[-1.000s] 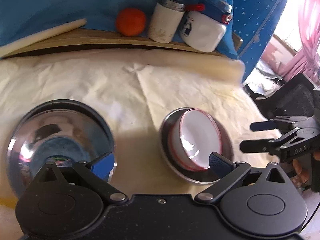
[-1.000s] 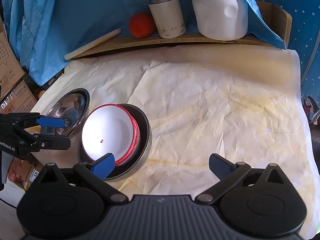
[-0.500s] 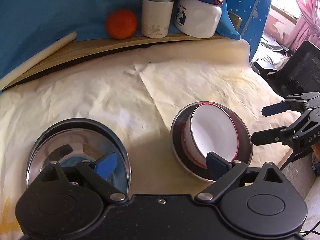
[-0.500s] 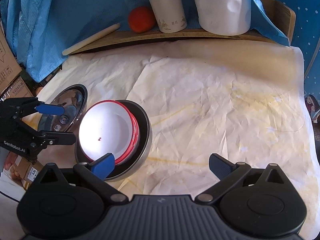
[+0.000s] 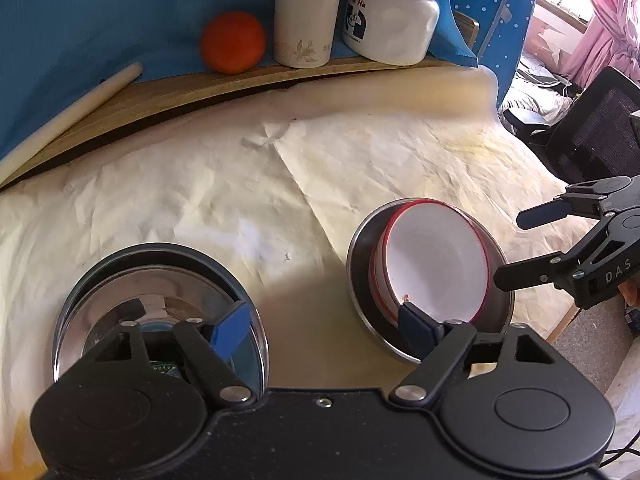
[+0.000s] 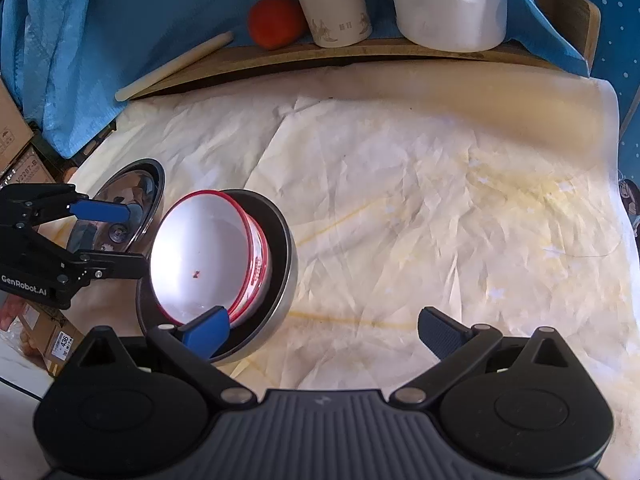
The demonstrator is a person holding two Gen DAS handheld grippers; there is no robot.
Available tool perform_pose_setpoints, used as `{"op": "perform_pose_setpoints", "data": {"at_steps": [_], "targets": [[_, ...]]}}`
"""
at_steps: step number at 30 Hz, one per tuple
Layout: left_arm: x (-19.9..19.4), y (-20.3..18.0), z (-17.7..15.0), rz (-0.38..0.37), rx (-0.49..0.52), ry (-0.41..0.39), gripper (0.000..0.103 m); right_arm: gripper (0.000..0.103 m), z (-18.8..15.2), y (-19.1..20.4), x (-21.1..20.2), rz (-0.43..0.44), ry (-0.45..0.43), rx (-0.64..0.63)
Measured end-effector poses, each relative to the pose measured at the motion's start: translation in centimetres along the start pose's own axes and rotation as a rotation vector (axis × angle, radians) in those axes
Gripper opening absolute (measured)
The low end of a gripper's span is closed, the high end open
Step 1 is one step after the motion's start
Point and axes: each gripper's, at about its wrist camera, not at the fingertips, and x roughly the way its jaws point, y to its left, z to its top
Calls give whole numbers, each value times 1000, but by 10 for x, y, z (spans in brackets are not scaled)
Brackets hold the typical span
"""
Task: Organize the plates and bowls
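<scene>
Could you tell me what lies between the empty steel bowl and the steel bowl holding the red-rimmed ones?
Only bare, creased cream paper separates the empty steel bowl from the steel bowl holding red-rimmed bowls; the left wrist view shows this.

red-rimmed white bowls [image 5: 436,258] nested in steel bowl [image 5: 362,276]; steel plate [image 5: 104,280] beside

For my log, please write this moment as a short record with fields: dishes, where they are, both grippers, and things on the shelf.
nested dishes: white red-rimmed bowl tilted inside dark steel bowl
separate dish: shiny steel bowl, empty, apart on the left
surface: creased cream paper
left gripper: open, holds nothing
right gripper: open, holds nothing
shelf: orange fruit, cream flask, white jug, pale stick
</scene>
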Motion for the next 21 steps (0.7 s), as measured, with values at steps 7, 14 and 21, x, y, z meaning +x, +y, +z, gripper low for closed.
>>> {"op": "perform_pose_setpoints", "data": {"at_steps": [7, 14, 21], "targets": [[7, -3, 0, -3, 17, 15, 61, 102, -1, 4, 0, -17, 1, -21], [10, -3, 4, -14, 4, 28, 50, 98, 2, 1, 0, -42, 19, -15], [16, -6, 7, 1, -26, 41, 43, 92, 8, 5, 2, -66, 59, -21]]}}
